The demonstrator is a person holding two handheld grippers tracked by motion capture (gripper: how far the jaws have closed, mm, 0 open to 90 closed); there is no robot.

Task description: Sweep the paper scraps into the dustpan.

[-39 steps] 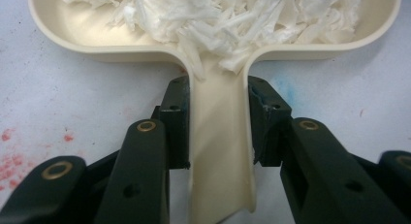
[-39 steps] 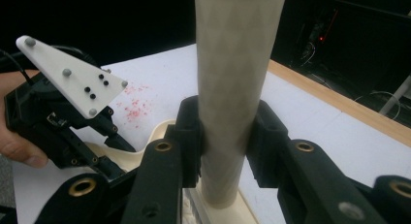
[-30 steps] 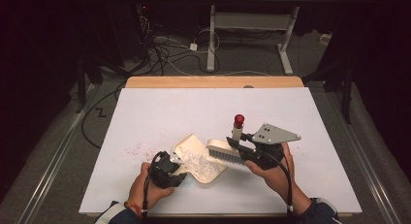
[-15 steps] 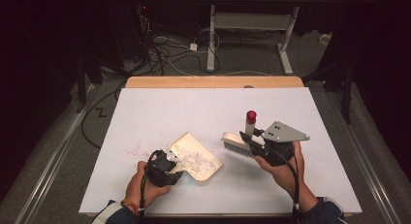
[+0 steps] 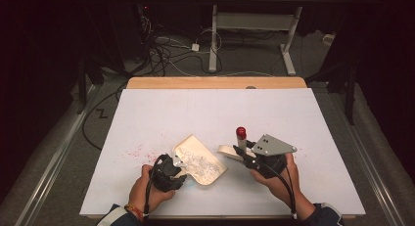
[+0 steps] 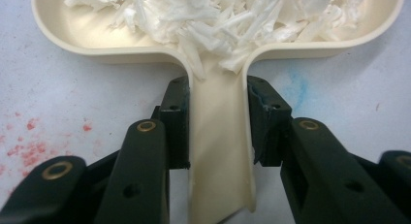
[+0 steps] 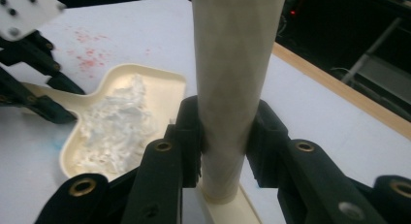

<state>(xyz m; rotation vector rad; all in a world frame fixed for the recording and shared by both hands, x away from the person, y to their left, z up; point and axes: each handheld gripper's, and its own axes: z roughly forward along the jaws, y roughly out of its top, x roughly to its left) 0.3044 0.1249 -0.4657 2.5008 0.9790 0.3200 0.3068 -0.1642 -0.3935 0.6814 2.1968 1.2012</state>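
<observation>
A: Entry, high view. White table [image 5: 161, 113], a person's two hands at its 6 o'clock edge. Left gripper [image 5: 177, 165] sits at about 7 o'clock of the table's middle. State of the claw?

B: Pinching. In the left gripper view both pads press the flat sides of the cream dustpan's [image 6: 218, 151] handle, which runs straight up between the jaws toward 12 o'clock. The pan's tray opens out at the top of that view.

A: Contents?

B: White shredded paper [image 6: 213, 20], heaped in the tray and spilling a little into the neck of the handle. The pan rests flat on the table.

A: Right gripper [image 5: 243, 155]?

B: Also pinching. The right gripper view shows its jaws pressed on the round cream handle of the brush [image 7: 232, 83], which stands up toward 12 o'clock between them. In the high view that handle ends in a red tip [image 5: 241, 132], tilted slightly off upright, and the brush head lies low at the gripper's 9 o'clock.

A: Brush against pan?

B: Apart. The brush sits just beside the pan at its 3 o'clock, with a strip of bare table between. I cannot tell whether the bristles touch the table.

A: Table surface marks?

B: Red speckles [image 5: 137, 151] at 9 o'clock of the pan; a faint blue smear [image 6: 295, 86] close by the handle in the left gripper view.
</observation>
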